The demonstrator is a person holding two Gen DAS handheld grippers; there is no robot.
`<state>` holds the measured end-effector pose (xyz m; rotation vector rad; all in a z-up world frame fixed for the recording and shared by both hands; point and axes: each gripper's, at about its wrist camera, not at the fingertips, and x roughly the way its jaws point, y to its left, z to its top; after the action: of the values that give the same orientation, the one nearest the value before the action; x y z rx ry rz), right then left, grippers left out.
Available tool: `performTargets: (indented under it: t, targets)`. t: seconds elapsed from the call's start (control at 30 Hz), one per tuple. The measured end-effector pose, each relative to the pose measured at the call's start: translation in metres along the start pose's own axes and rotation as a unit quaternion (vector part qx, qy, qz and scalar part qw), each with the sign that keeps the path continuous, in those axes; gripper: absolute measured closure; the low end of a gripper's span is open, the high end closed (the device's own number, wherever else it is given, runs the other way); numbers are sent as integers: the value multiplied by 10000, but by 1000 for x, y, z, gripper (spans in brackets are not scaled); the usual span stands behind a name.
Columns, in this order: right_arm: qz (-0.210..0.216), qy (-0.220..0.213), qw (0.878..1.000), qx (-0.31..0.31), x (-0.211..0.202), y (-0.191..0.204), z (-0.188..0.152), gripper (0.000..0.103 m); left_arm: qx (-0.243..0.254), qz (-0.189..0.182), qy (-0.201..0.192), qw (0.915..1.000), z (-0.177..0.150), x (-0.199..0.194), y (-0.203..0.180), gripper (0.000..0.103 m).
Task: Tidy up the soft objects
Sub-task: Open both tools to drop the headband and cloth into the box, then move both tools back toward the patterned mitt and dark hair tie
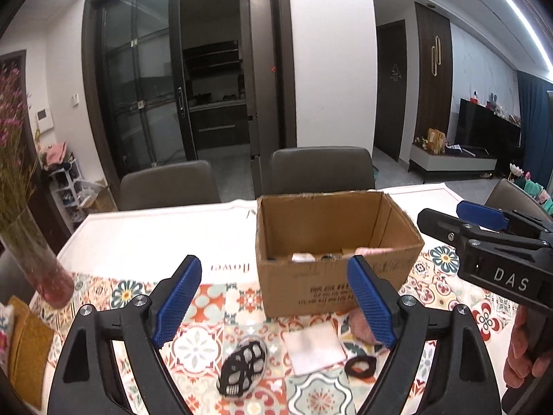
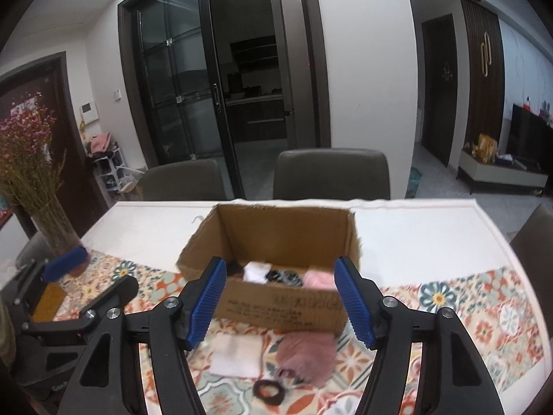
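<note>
A: Which step is shown?

B: Mid-sort, by judgement. The box [image 2: 276, 276] already holds several soft items: a white one, a dark tangle, a pink one. Four remain on the counter [image 2: 414, 235] in front of it: the white pad [image 2: 236, 354], the pink cloth [image 2: 306, 354], the hair tie [image 2: 269, 391] and, in the left view, the mesh piece [image 1: 243, 368].

A: State of the grippers?

B: The left gripper [image 1: 274, 302] and the right gripper [image 2: 280, 302] both have jaws spread wide and hold nothing. Each hovers above the counter, short of the box.

A: What does the next move call for?

B: Probably a descent onto one loose item. The pink cloth lies just below the right gripper, nearest its right finger; the mesh piece lies below the left gripper. Soft, flat things need the jaws brought low before closing.

A: Edges and open room?

B: The near box wall stands just behind the pad and cloth, so a lifted item must clear its rim. The two grippers are close side by side. The vase [image 2: 57, 231] stands well to the left; the counter right of the box is open.
</note>
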<state>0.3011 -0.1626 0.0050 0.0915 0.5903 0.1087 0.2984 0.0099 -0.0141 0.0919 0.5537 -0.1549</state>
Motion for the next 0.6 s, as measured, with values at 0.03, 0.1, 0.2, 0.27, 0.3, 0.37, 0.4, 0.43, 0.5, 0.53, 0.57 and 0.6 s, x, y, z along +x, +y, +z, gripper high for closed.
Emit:
performTargets:
  t: [0.03, 0.1, 0.2, 0.27, 0.3, 0.37, 0.4, 0.43, 0.5, 0.53, 0.57, 0.6]
  targets:
    - [3, 15, 10000, 13, -1, 1, -3, 37, -35, 24, 26, 10000, -4, -3, 2, 17]
    - [-20, 23, 10000, 18, -4, 4, -10, 37, -48, 63, 35, 10000, -11, -8, 3, 17]
    - [-24, 50, 10000, 51, -9, 9, -20, 37, -54, 122, 31, 9999, -22, -17, 5, 16]
    - [-18, 79, 10000, 49, -11, 11, -26, 37, -48, 176, 18, 9998, -29, -23, 6, 16]
    - [-13, 95, 9999, 47, -13, 12, -30, 37, -50, 208, 23, 9998, -33, -24, 7, 16]
    - [-10, 138, 9999, 64, -14, 15, -36, 37, -67, 244, 50, 9997, -40, -28, 10, 16]
    - [3, 147, 9999, 68, -16, 16, -39, 37, -68, 245, 59, 9997, -42, -29, 12, 16]
    - [6, 158, 9999, 60, -16, 18, -42, 37, -59, 271, 82, 9996, -46, -31, 13, 16]
    - [-17, 171, 9998, 56, -19, 20, -49, 37, -55, 280, 103, 9995, -51, -34, 14, 15]
    - [1, 178, 9998, 73, -20, 21, -52, 37, -88, 291, 131, 9995, -55, -35, 16, 15]
    - [2, 193, 9998, 90, -20, 20, -54, 37, -111, 297, 152, 9994, -59, -35, 16, 15]
    - [4, 206, 9997, 109, -21, 20, -57, 37, -143, 286, 173, 9993, -61, -36, 18, 15]
